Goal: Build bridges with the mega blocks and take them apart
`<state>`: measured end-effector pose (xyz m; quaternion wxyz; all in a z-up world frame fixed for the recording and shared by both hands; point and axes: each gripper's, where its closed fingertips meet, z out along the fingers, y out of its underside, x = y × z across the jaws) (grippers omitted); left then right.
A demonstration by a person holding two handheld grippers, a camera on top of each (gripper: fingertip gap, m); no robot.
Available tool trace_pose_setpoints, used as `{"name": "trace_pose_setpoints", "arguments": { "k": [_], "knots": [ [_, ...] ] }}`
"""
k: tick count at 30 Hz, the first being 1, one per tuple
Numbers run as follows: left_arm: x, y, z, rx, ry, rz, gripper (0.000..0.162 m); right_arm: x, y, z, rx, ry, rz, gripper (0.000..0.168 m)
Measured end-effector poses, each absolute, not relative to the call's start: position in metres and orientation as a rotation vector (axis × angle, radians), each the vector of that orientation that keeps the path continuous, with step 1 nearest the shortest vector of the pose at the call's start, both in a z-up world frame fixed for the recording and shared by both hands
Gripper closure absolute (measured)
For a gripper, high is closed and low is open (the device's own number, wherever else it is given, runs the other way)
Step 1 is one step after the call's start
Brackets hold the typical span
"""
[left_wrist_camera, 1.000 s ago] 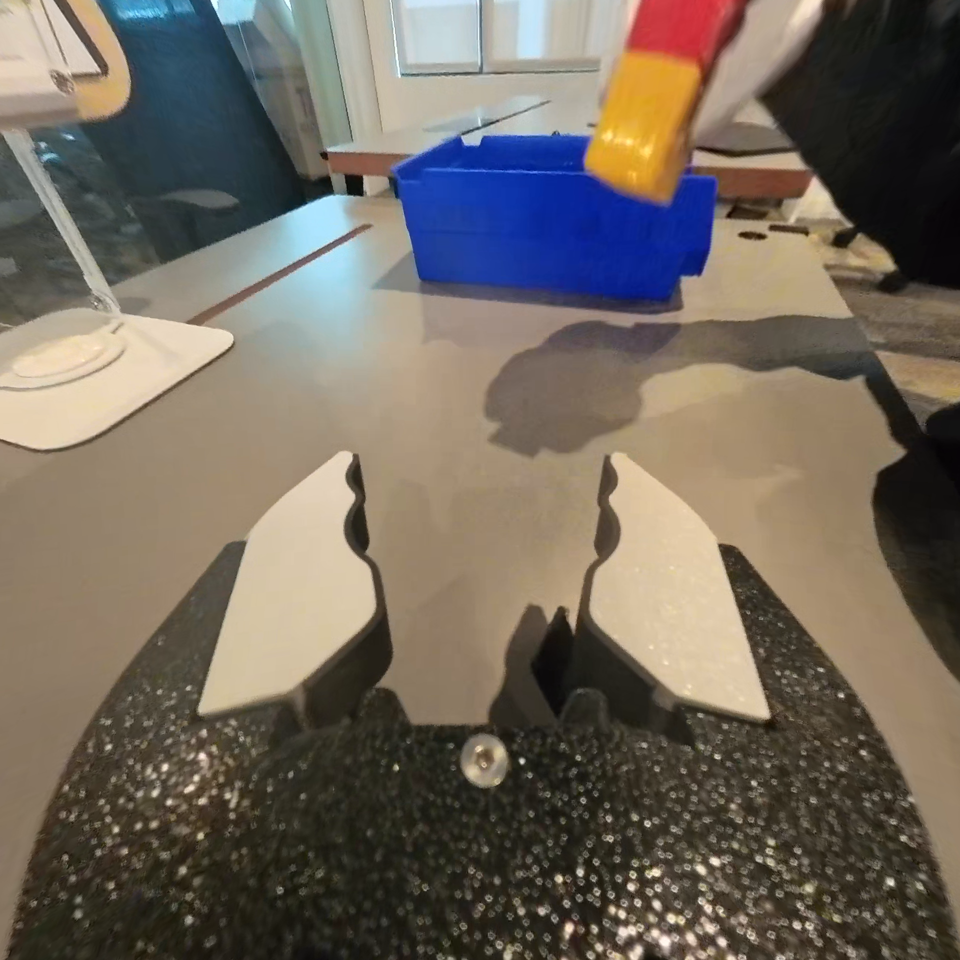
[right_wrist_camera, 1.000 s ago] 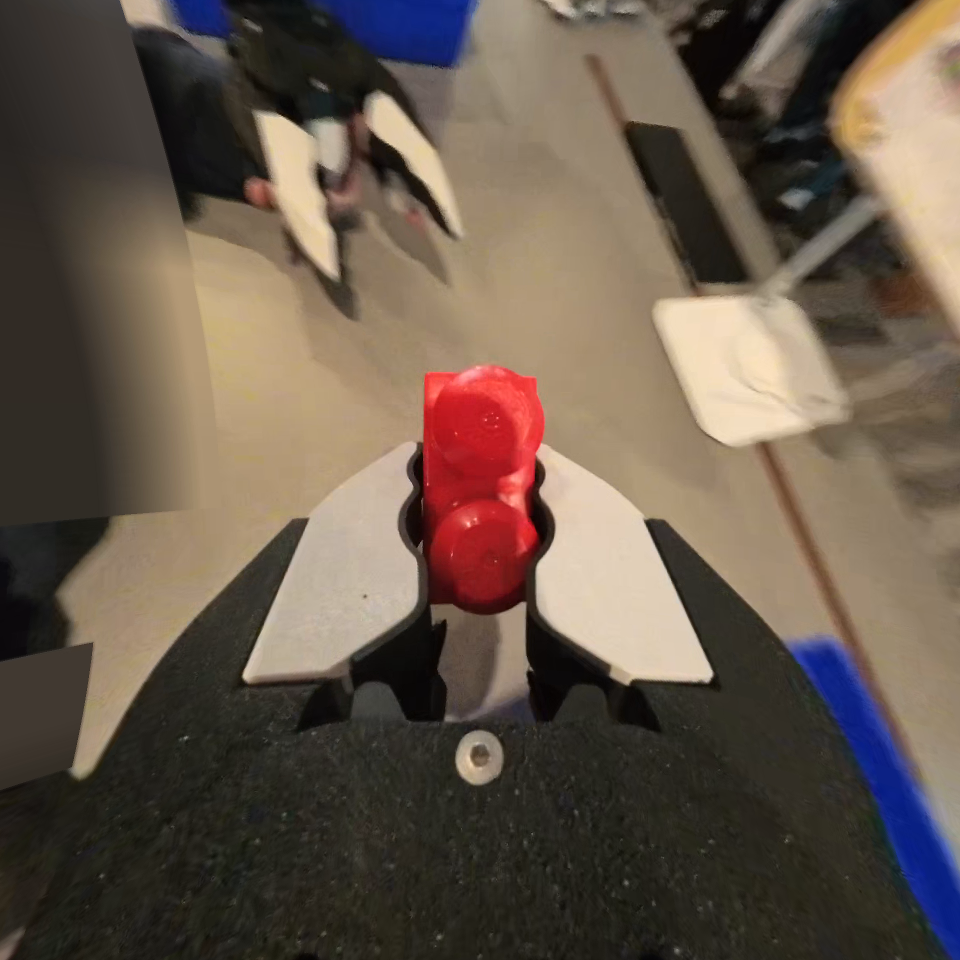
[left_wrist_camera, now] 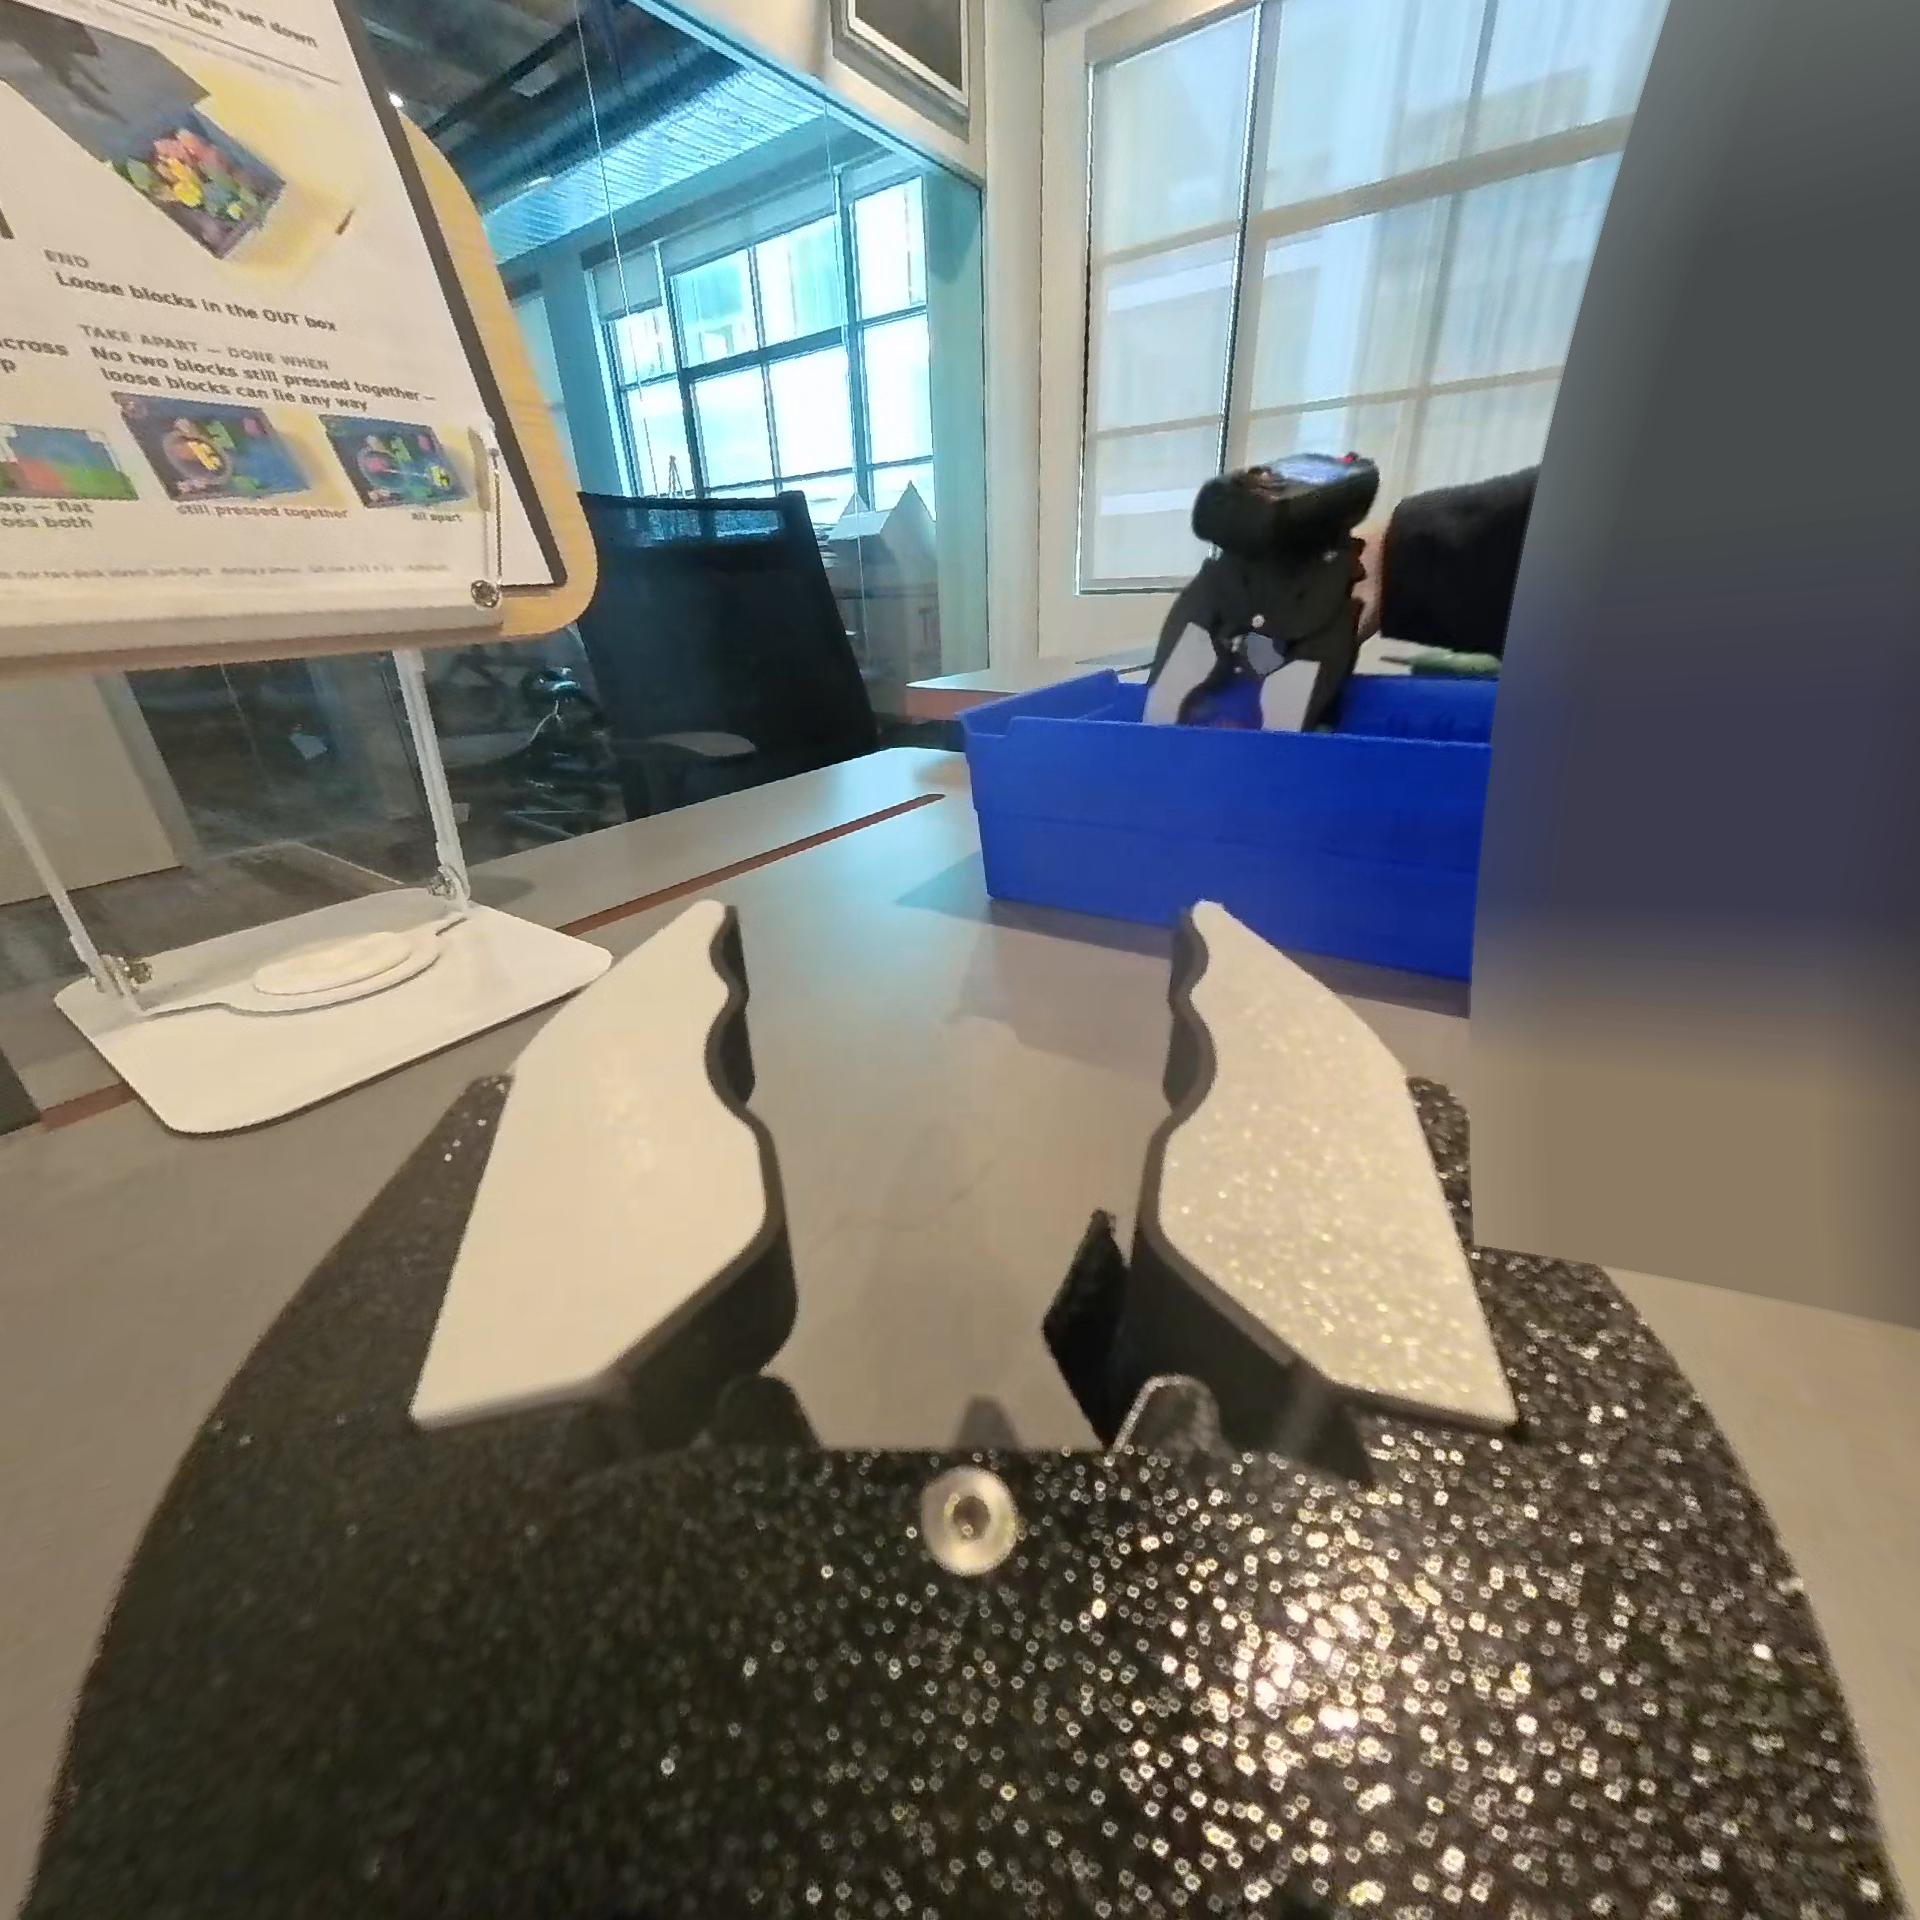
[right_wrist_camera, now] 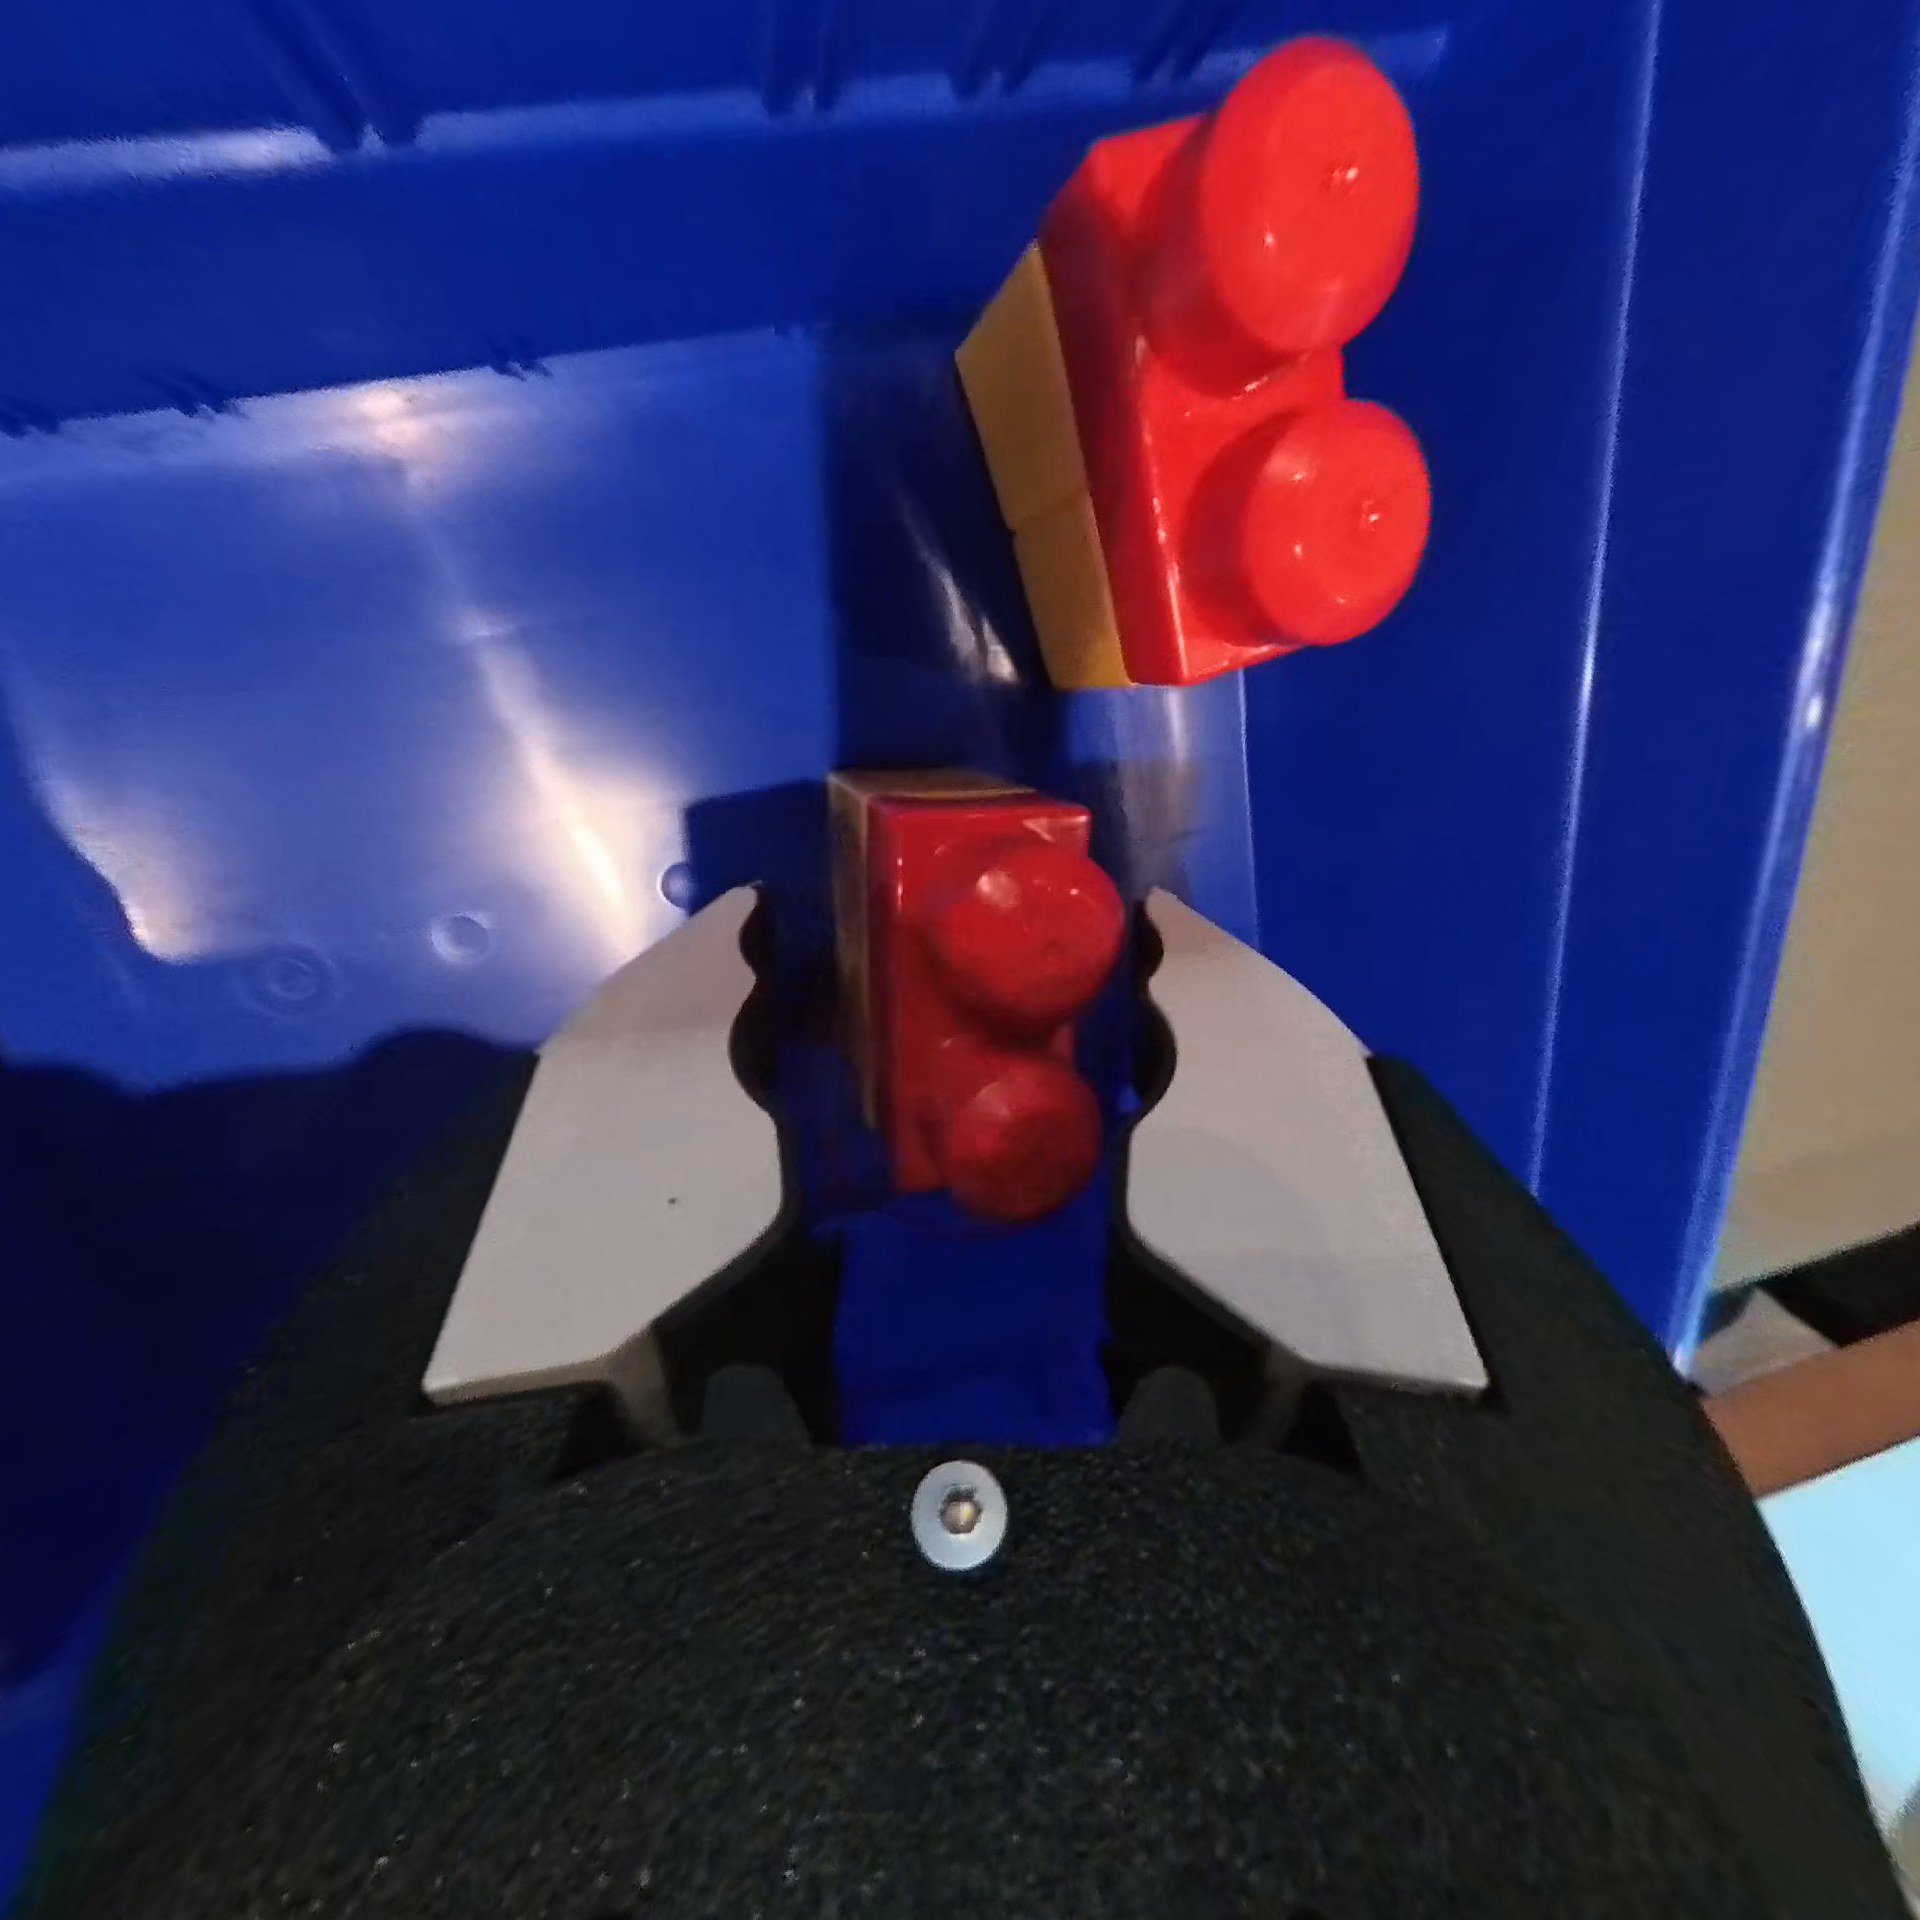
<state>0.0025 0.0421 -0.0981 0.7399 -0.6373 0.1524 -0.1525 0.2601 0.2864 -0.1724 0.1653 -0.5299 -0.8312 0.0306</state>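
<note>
The right gripper (right_wrist_camera: 948, 1023) points down into the blue bin (right_wrist_camera: 416, 582). Its fingers (right_wrist_camera: 623, 1174) stand apart, with a gap visible on each side of the block stack between them. That stack is a red two-stud block (right_wrist_camera: 987, 1029) pressed onto a yellow block (right_wrist_camera: 850, 935); it lies in shadow against the bin floor, and neither finger touches it. Just beyond the fingertips and to the right, a second red two-stud block (right_wrist_camera: 1247, 374) sits tilted on another yellow block (right_wrist_camera: 1049, 478), close to the bin's right wall. The picture is slightly blurred there, so whether this pair leans on the wall cannot be told.

The left gripper (left_wrist_camera: 958, 1029) hovers low over the grey counter (left_wrist_camera: 260, 1247). Its fingers (left_wrist_camera: 613, 1174) are spread wide and hold nothing; bare counter shows between them. Ahead and to the right stands the blue bin (left_wrist_camera: 1226, 821), with the right gripper (left_wrist_camera: 1236, 691) reaching into it from above, held by a dark-sleeved arm (left_wrist_camera: 1455, 561). To the left, a white stand base (left_wrist_camera: 343, 997) rests on the counter and carries an instruction sheet (left_wrist_camera: 208, 312) on clear posts. A black office chair (left_wrist_camera: 717, 623) stands behind the counter
</note>
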Motion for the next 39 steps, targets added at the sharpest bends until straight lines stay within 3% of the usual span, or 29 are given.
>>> {"name": "trace_pose_setpoints", "arguments": {
  "k": [3, 5, 10, 18, 25, 39],
  "knots": [
    [0.002, 0.042, -0.098, -1.395, 0.334, -0.350, 0.084, 0.265, 0.284, -0.158, -1.577, -2.357, 0.078, 0.100],
    [0.003, 0.041, -0.098, -1.394, 0.337, -0.357, 0.084, 0.270, 0.281, -0.149, -1.630, -2.370, 0.046, 0.113],
    [0.005, 0.040, -0.098, -1.393, 0.354, -0.363, 0.084, 0.278, 0.289, -0.139, -1.662, -2.427, -0.123, 0.126],
    [0.008, 0.039, -0.098, -1.392, 0.374, -0.366, 0.084, 0.274, 0.298, -0.147, -1.716, -2.506, -0.210, 0.118],
    [0.008, 0.039, -0.098, -1.392, 0.375, -0.379, 0.084, 0.277, 0.295, -0.162, -1.740, -2.618, -0.265, 0.134],
    [0.009, 0.039, -0.098, -1.392, 0.381, -0.377, 0.085, 0.268, 0.347, -0.157, -1.561, -2.704, -0.398, 0.135]
  ]
}}
